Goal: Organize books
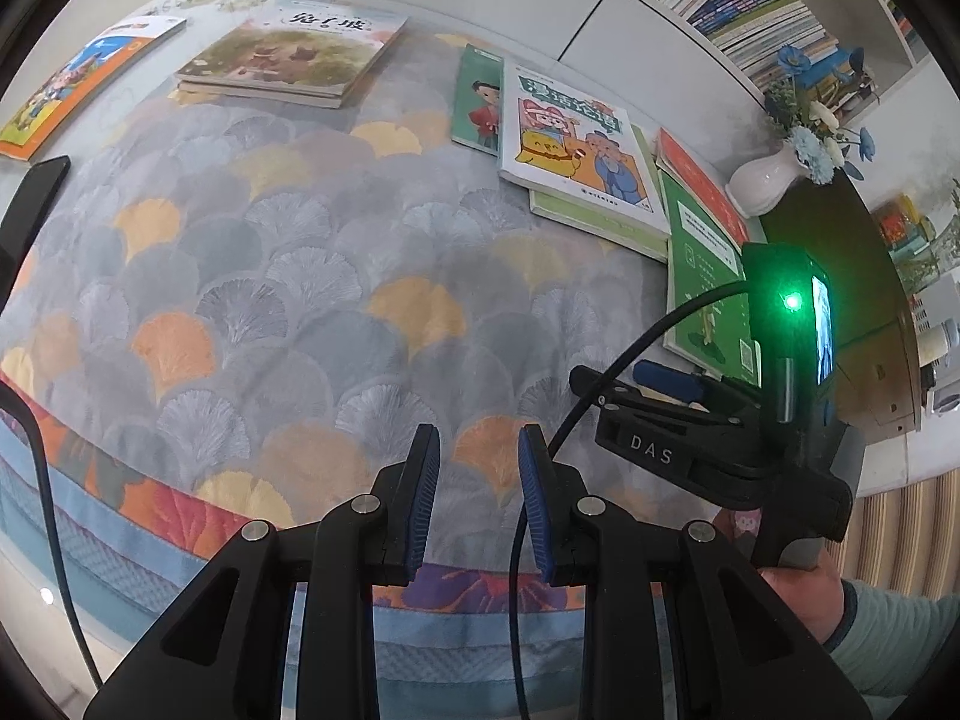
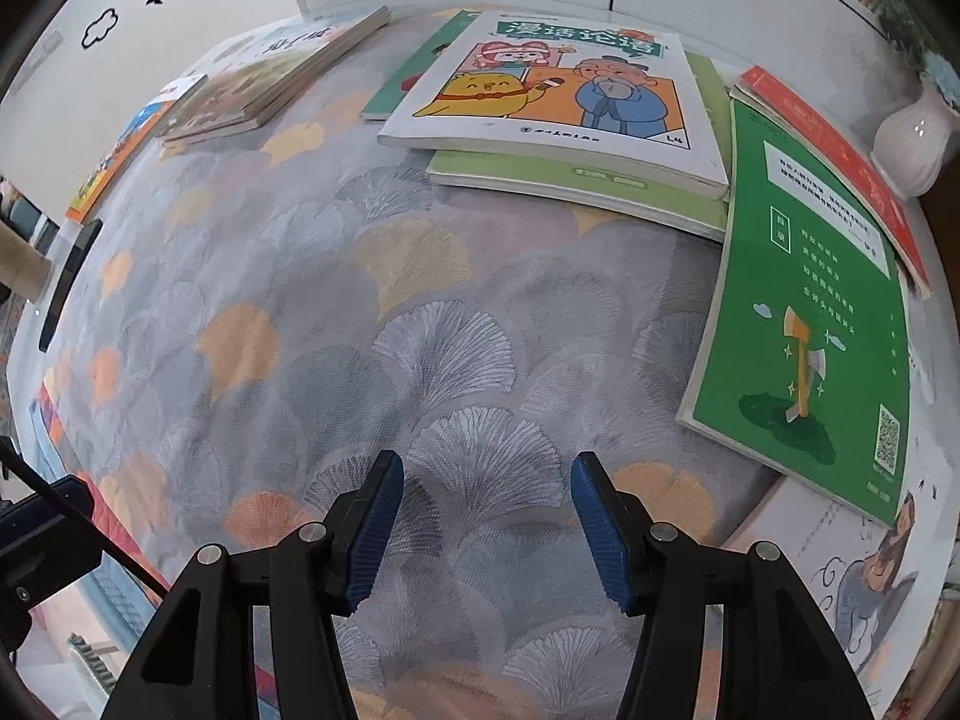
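A worktop (image 2: pixel 372 324) under a fan-patterned cloth fills both views, with a shelf of books (image 1: pixel 750 6) behind it at 1 o'clock and a white vase (image 1: pixel 762 180) of blue flowers at 3 o'clock. Loose books lie scattered along the far and right edges: a cartoon book (image 2: pixel 558 96) at 12 o'clock resting on a pale green book (image 2: pixel 576 186), a green axe book (image 2: pixel 810 312) at 3 o'clock overlapping a red book (image 2: pixel 840 162), a brown stack (image 2: pixel 270 78) at 11 o'clock, and an orange book (image 2: pixel 114 162) at 10 o'clock. Left claw (image 1: pixel 479 498): jaws apart by a narrow gap, nothing between them, over bare cloth. Right claw (image 2: pixel 486 534): jaws wider apart, likewise empty, over bare cloth. No book appears gathered yet.

Likely hazards, as judged: the flat covers offer little edge to pinch, so a claw may slide over a cover or snag and drag the cloth; lifting the cartoon book may shift the one beneath; the axe book lies near the worktop's right edge and could be pushed off; a sweep toward the red book risks tipping the vase beside it.
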`<state>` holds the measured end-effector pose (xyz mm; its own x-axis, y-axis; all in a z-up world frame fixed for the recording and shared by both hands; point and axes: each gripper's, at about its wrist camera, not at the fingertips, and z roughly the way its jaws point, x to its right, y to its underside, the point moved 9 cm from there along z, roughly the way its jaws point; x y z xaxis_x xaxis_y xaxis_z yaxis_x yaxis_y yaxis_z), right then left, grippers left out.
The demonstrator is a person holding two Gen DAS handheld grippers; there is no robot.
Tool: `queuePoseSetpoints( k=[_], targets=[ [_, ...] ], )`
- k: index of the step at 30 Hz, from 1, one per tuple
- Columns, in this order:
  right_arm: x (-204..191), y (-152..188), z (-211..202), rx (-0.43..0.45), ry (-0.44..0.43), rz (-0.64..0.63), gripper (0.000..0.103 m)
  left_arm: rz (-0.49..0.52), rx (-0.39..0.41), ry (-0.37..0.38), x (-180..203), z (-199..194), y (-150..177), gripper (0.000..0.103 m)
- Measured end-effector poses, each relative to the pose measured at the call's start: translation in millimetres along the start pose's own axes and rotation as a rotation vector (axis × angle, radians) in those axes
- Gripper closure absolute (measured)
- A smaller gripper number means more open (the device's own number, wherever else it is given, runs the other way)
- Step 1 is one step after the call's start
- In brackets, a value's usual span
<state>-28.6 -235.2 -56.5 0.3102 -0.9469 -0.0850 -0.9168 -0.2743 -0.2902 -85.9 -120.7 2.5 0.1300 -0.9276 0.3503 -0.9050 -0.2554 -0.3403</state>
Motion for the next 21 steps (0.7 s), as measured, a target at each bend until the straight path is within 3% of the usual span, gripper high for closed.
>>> queuePoseSetpoints(
  k=[8, 15, 21],
  targets=[
    [12, -2, -8, 0.047, 0.061, -0.025, 0.047, 0.019, -0.014, 0.001, 11, 7, -3, 0.079],
    [20, -4, -10, 0.036, 0.035, 0.008, 0.047, 0.043, -0.02, 0.002, 23, 11, -7, 0.079],
    [35, -8, -22, 0.057, 0.023, 0.04, 0.047, 0.158, -0.013, -0.061, 41, 14, -15, 0.079]
  ],
)
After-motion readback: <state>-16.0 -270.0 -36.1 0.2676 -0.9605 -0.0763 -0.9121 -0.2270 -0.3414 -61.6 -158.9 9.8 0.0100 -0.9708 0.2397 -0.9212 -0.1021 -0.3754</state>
